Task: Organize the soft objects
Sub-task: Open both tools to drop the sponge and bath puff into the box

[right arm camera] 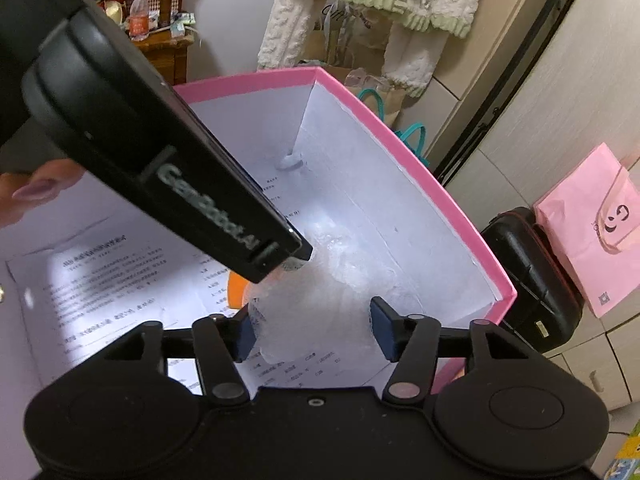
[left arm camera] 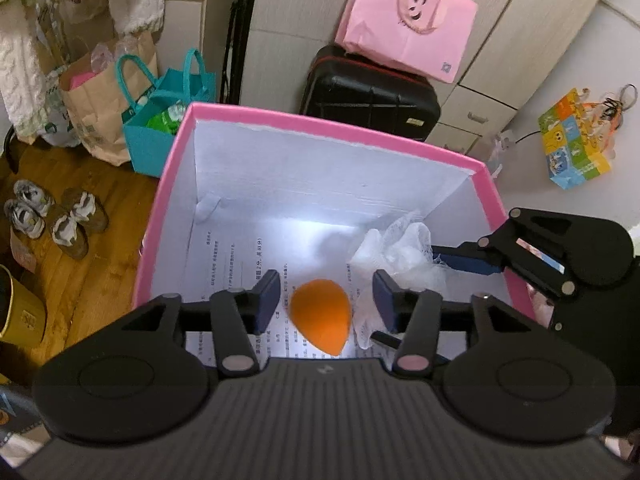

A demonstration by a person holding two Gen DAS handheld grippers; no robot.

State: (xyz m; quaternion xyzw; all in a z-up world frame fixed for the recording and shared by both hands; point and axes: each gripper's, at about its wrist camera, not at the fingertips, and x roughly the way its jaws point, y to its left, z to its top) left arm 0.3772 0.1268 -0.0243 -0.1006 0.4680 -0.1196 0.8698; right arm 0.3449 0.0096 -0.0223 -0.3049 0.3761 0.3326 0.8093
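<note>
Nearest to the left wrist camera, the left gripper [left arm camera: 326, 300] hangs over the open box with its blue pads spread apart, and the orange teardrop-shaped makeup sponge [left arm camera: 321, 317] lies between them, touched by neither. That sponge rests on the printed paper sheet [left arm camera: 236, 264] lining the floor of the pink-rimmed white cardboard box [left arm camera: 320, 124]. Its long axis runs roughly toward the camera and slightly right, rounded end away, narrow tip pointing to the near edge. Just beside it, on the right, sits the crumpled white mesh bath pouf [left arm camera: 400, 256], in the box's right corner. The right gripper [right arm camera: 312, 328] hovers above that pouf, jaws wide apart too, one pad brushing its edge as far as I can tell.

To my eye, both soft things are already placed inside, so the dropping-in step looks finished or nearly so. Next would call for lifting both tools straight up clear of the pink walls without snagging the mesh, then reaching for whatever soft item remains outside
</note>
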